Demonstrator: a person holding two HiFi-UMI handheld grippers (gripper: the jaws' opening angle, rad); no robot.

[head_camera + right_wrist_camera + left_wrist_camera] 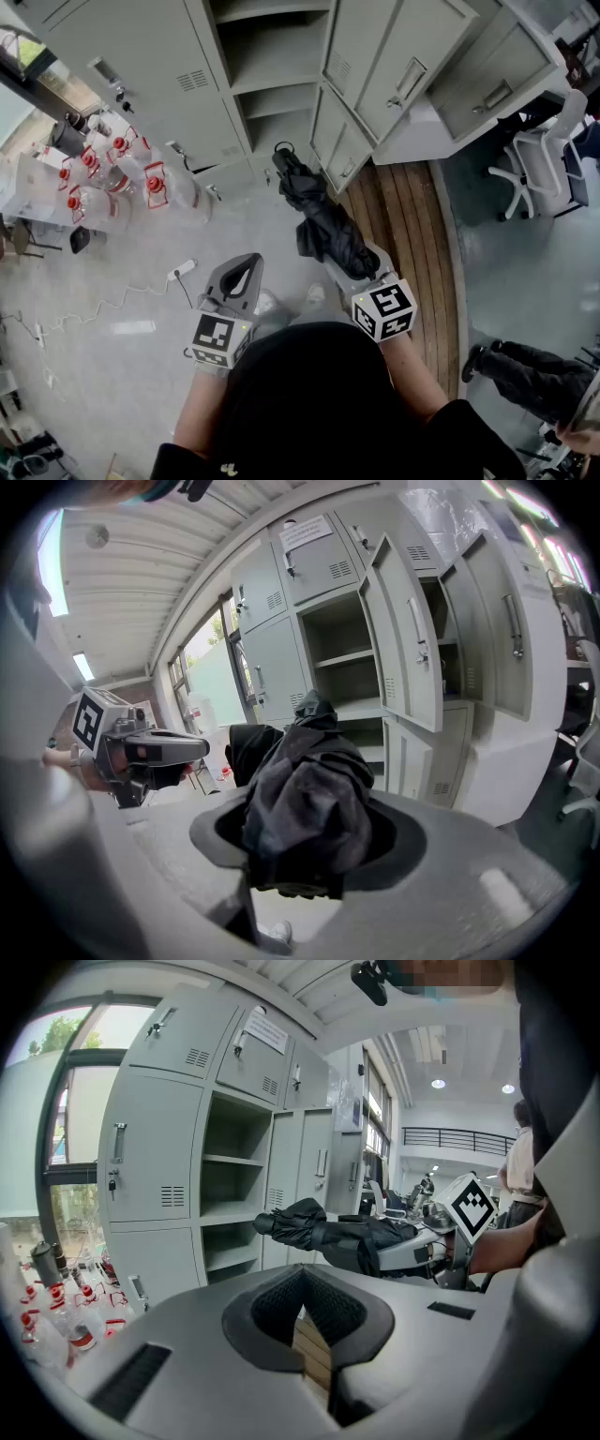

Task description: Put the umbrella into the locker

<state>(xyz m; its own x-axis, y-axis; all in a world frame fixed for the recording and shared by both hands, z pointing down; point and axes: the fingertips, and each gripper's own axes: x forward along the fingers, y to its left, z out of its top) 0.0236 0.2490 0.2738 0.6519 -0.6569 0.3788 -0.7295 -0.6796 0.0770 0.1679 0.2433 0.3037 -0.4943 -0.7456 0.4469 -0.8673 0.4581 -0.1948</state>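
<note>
Grey locker bank [141,56] is seen at far side, several doors swung open. One tall compartment [272,56] with shelves is exposed at centre. Pale floor [112,281] is spread at left; wooden platform [403,216] is laid at right, against the lockers. White office chair [539,164] is parked far right. Clear bottles with red caps [112,173] are clustered at left near the lockers. Folded black umbrella [323,220] is held in the air, near the open compartment but outside it, its far end pointed toward the lockers. Its near end is clamped in the right gripper [361,272], fabric bunched between the jaws. Left gripper [246,262] is held just left of it, jaws closed together, nothing gripped. White cable [122,300] is trailed across the floor at left.
</note>
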